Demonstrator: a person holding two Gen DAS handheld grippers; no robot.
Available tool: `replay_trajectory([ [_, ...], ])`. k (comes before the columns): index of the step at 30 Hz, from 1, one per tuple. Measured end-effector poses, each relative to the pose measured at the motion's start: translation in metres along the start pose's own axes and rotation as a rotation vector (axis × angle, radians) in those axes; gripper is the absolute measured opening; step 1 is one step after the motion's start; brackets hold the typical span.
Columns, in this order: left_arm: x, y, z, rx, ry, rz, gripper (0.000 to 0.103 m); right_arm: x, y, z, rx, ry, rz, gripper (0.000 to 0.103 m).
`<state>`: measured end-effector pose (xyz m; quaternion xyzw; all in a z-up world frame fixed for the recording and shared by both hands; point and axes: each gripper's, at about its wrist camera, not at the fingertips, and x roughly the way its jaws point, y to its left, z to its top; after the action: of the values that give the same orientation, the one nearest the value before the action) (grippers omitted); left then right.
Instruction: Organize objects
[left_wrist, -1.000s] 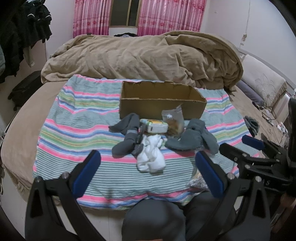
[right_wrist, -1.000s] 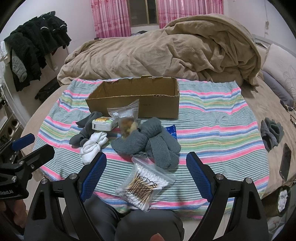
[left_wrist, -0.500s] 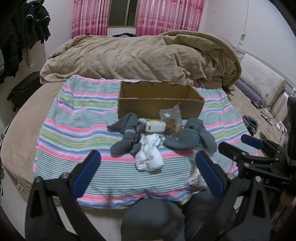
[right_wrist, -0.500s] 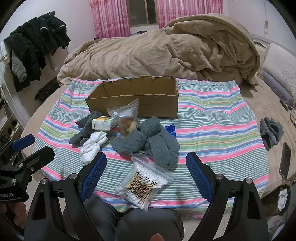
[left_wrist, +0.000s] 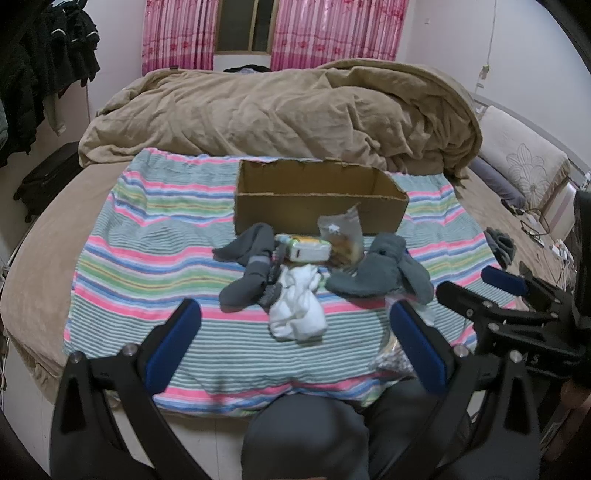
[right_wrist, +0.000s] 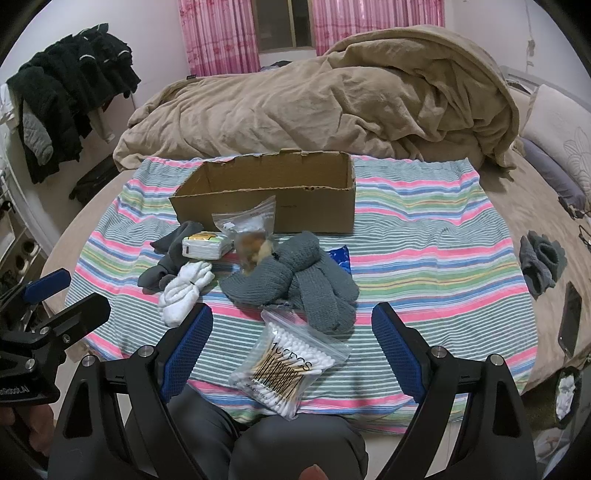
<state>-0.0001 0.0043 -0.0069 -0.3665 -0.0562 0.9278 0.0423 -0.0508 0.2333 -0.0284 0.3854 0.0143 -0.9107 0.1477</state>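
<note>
An open cardboard box (left_wrist: 317, 206) (right_wrist: 269, 199) stands on a striped blanket (left_wrist: 147, 236) (right_wrist: 424, 251). In front of it lie dark grey socks (left_wrist: 251, 269), white socks (left_wrist: 295, 310) (right_wrist: 184, 291), a small white packet (left_wrist: 306, 249) (right_wrist: 205, 245), a clear bag with brown contents (left_wrist: 341, 236) (right_wrist: 251, 236), and a grey knit pair (left_wrist: 380, 273) (right_wrist: 295, 277). A zip bag of cotton swabs (right_wrist: 288, 365) lies nearest. My left gripper (left_wrist: 295, 343) is open and empty, short of the white socks. My right gripper (right_wrist: 291, 350) is open and empty, straddling the swab bag from above.
A tan duvet (left_wrist: 288, 110) is heaped behind the box. Another grey sock pair (right_wrist: 541, 262) and a phone (right_wrist: 569, 317) lie on the bed at the right. Dark clothes (right_wrist: 74, 85) hang at the left. My knees (right_wrist: 288, 443) are at the bed's near edge.
Both views have shifted only slightly; the objects sit a little lower and closer in the left view. Nothing was picked up or moved.
</note>
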Motion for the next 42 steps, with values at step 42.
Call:
replay_trajectory([
  [42,0.080,0.003,-0.021,0.039,0.128,-0.043,0.088,0.049,-0.011,-0.033,0.032,0.153,0.045,0.090],
])
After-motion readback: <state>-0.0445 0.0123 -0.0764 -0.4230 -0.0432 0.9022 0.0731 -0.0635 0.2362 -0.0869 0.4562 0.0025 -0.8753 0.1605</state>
